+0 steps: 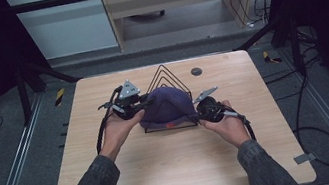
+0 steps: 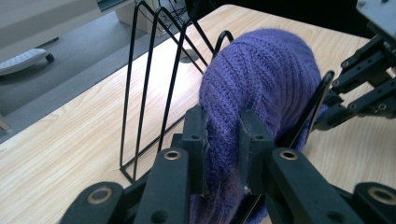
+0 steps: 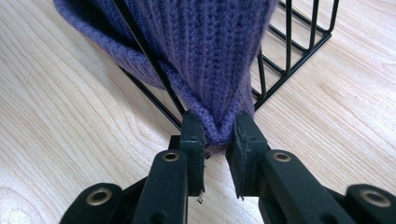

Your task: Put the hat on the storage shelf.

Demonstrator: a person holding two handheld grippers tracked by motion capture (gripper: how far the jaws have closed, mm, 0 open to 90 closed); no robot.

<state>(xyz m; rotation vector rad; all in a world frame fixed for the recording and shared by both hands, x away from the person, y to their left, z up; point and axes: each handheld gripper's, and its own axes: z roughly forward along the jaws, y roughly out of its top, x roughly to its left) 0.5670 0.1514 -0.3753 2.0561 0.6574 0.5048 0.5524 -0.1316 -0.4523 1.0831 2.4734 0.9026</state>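
One purple knitted hat [image 1: 167, 106], which we found draped over a black wire rack [image 1: 165, 74] near the bench's [image 1: 166, 173] far edge, left tool [image 2: 223, 140] and right tool [image 3: 219, 135] each clamped on its brim; we judged it soft, light, best taken by the brim.

Both forearms reach forward over the worktop [image 1: 175, 167], one to each side of the purple knit hat [image 1: 167, 106]. The left gripper [image 2: 223, 140] has its fingers [image 2: 195, 144] clamped on the hat's left edge; the right gripper [image 3: 219, 140] pinches a fold of the hat's rim at its right side.
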